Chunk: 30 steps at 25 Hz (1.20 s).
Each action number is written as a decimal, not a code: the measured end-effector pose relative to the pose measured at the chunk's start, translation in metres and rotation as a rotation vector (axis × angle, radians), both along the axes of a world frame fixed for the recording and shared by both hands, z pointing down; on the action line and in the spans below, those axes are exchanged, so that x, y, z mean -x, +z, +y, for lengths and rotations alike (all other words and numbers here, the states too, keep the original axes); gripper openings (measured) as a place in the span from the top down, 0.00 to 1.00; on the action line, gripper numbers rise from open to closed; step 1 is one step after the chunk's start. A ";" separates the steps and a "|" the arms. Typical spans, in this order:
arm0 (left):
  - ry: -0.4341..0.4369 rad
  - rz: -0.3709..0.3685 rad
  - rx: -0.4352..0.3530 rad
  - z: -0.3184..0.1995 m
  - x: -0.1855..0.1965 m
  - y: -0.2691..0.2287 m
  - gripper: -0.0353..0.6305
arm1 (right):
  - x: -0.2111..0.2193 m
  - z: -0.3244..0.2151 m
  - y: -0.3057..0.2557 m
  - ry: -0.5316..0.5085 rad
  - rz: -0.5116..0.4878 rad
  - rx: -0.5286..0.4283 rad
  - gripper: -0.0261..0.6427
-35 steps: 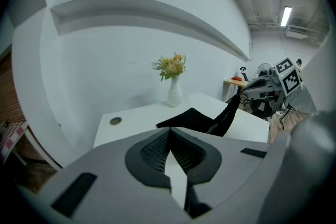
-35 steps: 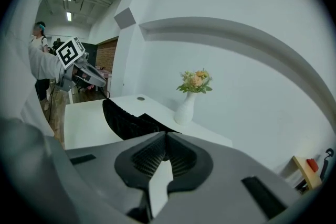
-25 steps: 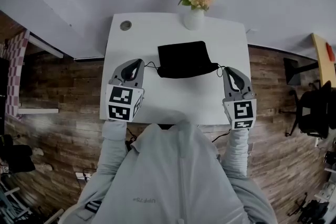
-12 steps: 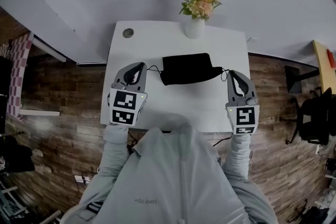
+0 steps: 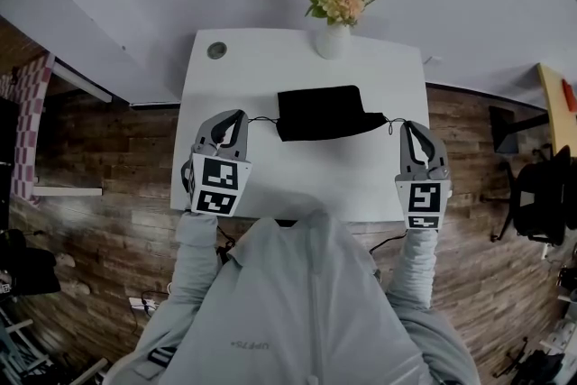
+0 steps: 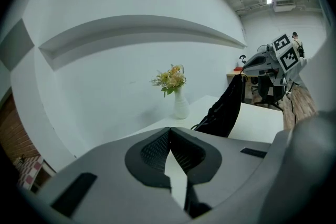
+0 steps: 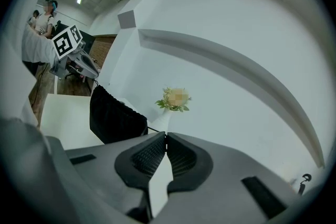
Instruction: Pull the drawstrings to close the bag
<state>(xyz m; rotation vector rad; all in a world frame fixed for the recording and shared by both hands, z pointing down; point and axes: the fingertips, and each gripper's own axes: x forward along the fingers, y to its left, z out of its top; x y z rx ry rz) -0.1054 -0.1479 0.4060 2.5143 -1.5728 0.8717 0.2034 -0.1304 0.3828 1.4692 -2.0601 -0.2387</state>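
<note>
Since the left cord point(image 5: 260, 118) and right cord point(image 5: 389, 121) ran taut in the head view, from the bag point(image 5: 323, 111) mid-table point(image 5: 297, 180) to the left gripper point(image 5: 241, 115) and right gripper point(image 5: 407, 125), an uneven tug could likely drag the bag sideways or slip a cord free. In the left gripper view, the jaws met, pinching the left cord. In the right gripper view, the jaws likewise pinched the right cord.

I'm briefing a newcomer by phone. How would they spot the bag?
Find the white table; mid-table, nearer than the vase, is the bag. It's the only black cloth there, a cord from each side pinched by the left gripper and right gripper.
</note>
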 end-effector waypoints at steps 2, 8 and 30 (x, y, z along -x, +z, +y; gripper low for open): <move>-0.004 -0.020 0.012 0.002 0.003 0.004 0.91 | -0.006 0.002 0.002 0.012 0.019 0.006 0.92; -0.009 -0.058 0.026 0.006 0.010 0.013 0.91 | -0.016 0.007 0.012 0.037 0.049 0.025 0.92; -0.032 -0.116 0.049 0.014 0.035 0.034 0.91 | -0.046 0.015 0.021 0.135 0.027 0.054 0.92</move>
